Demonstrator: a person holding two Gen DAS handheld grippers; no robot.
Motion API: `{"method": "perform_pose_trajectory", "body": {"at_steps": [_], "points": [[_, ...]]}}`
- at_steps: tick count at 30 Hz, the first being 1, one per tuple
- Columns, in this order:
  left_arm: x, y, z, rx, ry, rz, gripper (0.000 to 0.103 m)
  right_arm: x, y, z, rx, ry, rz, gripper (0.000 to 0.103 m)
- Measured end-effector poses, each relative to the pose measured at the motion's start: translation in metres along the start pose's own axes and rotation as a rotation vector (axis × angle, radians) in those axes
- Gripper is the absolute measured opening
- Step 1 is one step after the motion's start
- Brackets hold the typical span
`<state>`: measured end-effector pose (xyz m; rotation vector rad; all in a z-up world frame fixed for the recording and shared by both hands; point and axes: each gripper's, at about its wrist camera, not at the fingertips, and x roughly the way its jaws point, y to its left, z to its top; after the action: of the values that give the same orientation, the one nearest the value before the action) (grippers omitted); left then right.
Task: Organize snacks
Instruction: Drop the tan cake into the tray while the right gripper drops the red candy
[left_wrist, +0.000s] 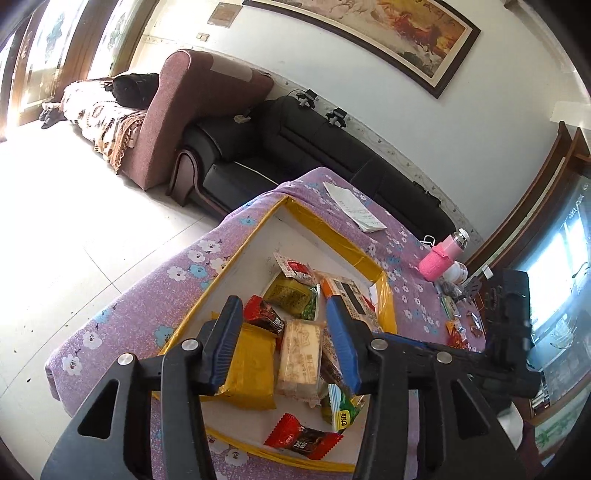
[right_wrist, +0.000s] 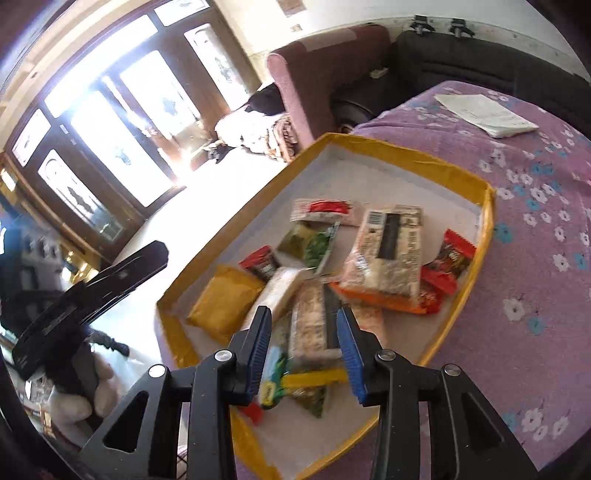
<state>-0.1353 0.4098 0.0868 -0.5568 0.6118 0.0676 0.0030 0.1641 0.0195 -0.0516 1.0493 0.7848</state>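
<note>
Both grippers hovered over the tray (left_wrist: 382, 275), a shallow white box w/ yellow-taped rim, sitting on the purple floral cloth (left_wrist: 129, 317).

L wrist view: left gripper (left_wrist: 291, 332) was at lower centre of frame, jaws apart, nothing between the blue pads. Seen thru the gap: beige biscuit pack (left_wrist: 301, 350), w/ yellow pack (left_wrist: 251, 373) just left of it. Small red-and-black bar (left_wrist: 264, 315) lay above those. Another red bar (left_wrist: 301, 437) lay alone near the lower rim. Green pack (left_wrist: 291, 295) sat mid-tray, a red-and-white sachet (left_wrist: 297, 271) above it. A few loose snacks (left_wrist: 458, 328) were on the cloth at right of frame, outside the tray, near the pink bottle (left_wrist: 441, 256). Folded paper (left_wrist: 354, 206) lay on cloth above the tray. Black sofa (left_wrist: 295, 140) behind.

R wrist view: right gripper (right_wrist: 306, 343) was at lower centre, jaws apart, not clamped on anything; a clear oat-bar pack (right_wrist: 310, 321) lay in the tray under the gap. Image was motion-blurred low down, so contact w/ the pack couldn't be judged. Larger clear pack (right_wrist: 388, 254) lay tilted on an orange pack (right_wrist: 373, 299), right of centre. Red wrappers (right_wrist: 448, 258) sat against the tray's right wall. Yellow pack (right_wrist: 225, 301) was at left of tray. Green-yellow pack (right_wrist: 291, 384) was between the pads' bases, blurred.
</note>
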Motion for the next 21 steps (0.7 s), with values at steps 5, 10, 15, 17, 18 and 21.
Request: {"method": "perform_pose_trajectory", "body": {"at_steps": [5, 10, 15, 17, 18, 21], "points": [[0.0, -0.005, 0.0, 0.011, 0.012, -0.004, 0.046, 0.029, -0.02, 0.023, 0.042, -0.01, -0.054, 0.039], [-0.006, -0.018, -0.004, 0.03, 0.01, -0.018, 0.046, 0.01, -0.018, 0.018, 0.053, -0.035, 0.002, 0.039], [-0.006, -0.048, -0.014, 0.069, 0.024, -0.072, 0.051, -0.046, -0.044, -0.012, 0.066, -0.12, -0.03, 0.043], [-0.002, -0.064, -0.019, 0.092, 0.041, -0.094, 0.051, -0.066, -0.071, -0.021, 0.108, -0.15, -0.067, 0.044], [0.001, -0.072, -0.022, 0.105, 0.053, -0.104, 0.051, -0.079, -0.092, -0.027, 0.142, -0.166, -0.102, 0.044], [0.009, -0.097, -0.031, 0.144, 0.089, -0.132, 0.051, -0.115, -0.163, -0.04, 0.286, -0.223, -0.197, 0.044]]}}
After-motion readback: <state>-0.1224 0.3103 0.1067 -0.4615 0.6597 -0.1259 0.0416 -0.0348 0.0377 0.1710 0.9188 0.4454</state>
